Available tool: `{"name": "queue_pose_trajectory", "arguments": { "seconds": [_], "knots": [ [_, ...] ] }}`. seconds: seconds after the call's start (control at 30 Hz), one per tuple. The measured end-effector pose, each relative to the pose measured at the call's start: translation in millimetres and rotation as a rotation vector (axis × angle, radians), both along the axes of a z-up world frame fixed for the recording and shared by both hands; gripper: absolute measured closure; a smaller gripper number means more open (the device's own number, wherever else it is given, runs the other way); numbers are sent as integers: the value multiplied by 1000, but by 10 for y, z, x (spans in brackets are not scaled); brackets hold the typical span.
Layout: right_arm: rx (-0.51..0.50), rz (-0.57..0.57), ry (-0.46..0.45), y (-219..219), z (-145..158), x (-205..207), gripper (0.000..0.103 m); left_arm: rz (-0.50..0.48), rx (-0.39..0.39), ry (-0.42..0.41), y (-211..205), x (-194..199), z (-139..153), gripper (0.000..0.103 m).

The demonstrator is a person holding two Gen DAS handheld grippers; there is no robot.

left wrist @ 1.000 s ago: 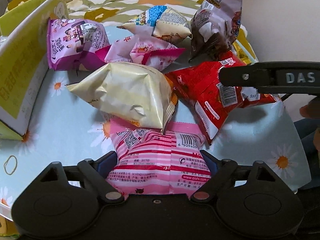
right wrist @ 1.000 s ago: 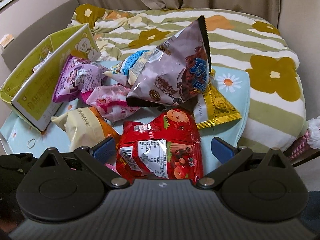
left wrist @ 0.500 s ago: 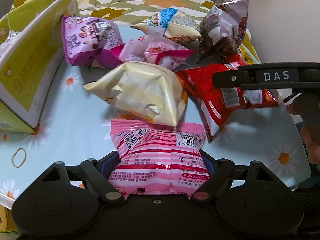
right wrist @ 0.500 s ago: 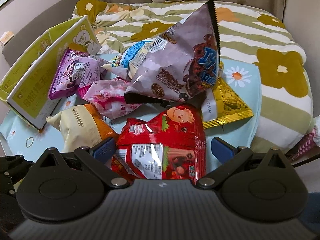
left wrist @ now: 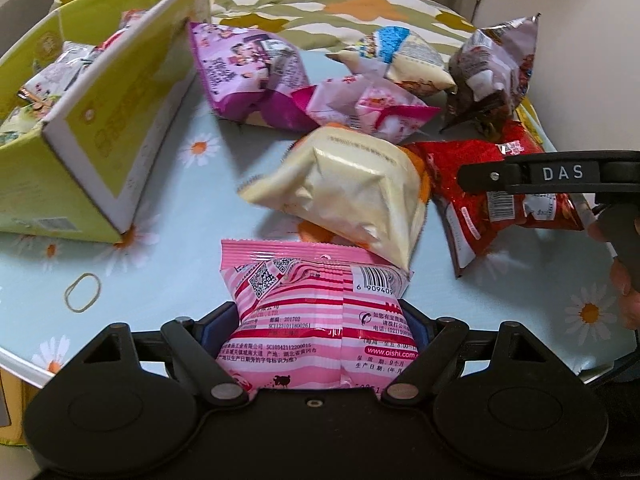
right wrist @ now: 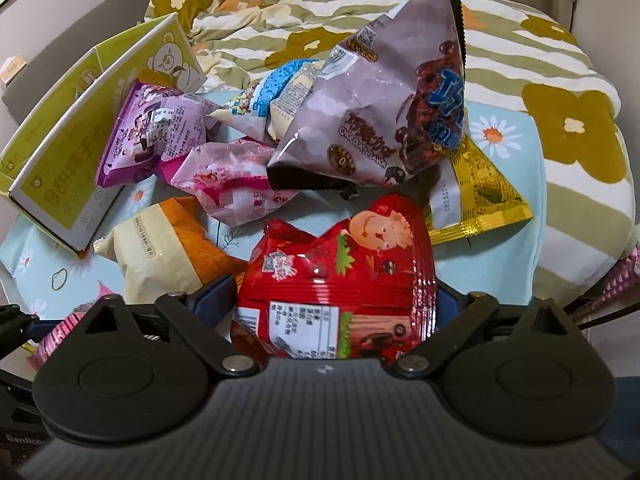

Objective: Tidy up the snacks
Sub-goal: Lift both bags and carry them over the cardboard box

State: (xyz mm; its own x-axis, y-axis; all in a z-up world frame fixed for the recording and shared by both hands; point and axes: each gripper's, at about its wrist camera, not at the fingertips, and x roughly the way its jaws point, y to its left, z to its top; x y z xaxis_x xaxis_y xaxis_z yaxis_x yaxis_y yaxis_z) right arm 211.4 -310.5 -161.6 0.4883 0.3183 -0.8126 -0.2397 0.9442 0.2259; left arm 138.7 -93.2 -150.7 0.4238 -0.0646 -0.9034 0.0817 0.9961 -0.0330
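Both grippers gripping snack bags, box loading under way.
Left gripper [left wrist: 316,328] clamps pink bag [left wrist: 316,312]; right gripper [right wrist: 336,304] squeezes red bag [right wrist: 340,276]; next, probably carry pink into green box [left wrist: 112,120].

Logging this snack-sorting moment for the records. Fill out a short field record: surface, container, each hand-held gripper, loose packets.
surface: table with light blue daisy cloth
container: yellow-green box, open, some packets already inside
left hand-held gripper: shut on pink striped packet
right hand-held gripper: jaws around red packet, pads appear to press it
loose packets: cream packet, purple packet, brown chocolate packet, gold packet
other: rubber band on cloth
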Motion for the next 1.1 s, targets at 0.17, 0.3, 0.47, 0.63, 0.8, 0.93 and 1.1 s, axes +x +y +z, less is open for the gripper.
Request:
{"name": "queue_pose_trajectory", "arguments": {
  "seconds": [0.17,0.3,0.47,0.63,0.8,0.93,1.1],
  "knots": [
    [31,-16,14,-19,20,-23,10,20,1,-13,73,-26,62,17],
    [27,-29,1,-6,73,-85,18,33,1,-31,144,-56,144,17],
    [36,-51,-8,-9,181,-178,20,51,0,-60,236,-112,269,17],
    [33,-77,-23,1,317,-313,21,69,-7,-97,355,-199,441,18],
    [28,-94,-47,55,498,-455,23,82,-15,-145,502,-296,643,18],
    [25,-104,-73,150,646,-546,26,84,-27,-180,610,-329,787,18],
    [33,-125,-112,266,856,-627,27,73,-45,-229,764,-344,980,18]
  ]
}}
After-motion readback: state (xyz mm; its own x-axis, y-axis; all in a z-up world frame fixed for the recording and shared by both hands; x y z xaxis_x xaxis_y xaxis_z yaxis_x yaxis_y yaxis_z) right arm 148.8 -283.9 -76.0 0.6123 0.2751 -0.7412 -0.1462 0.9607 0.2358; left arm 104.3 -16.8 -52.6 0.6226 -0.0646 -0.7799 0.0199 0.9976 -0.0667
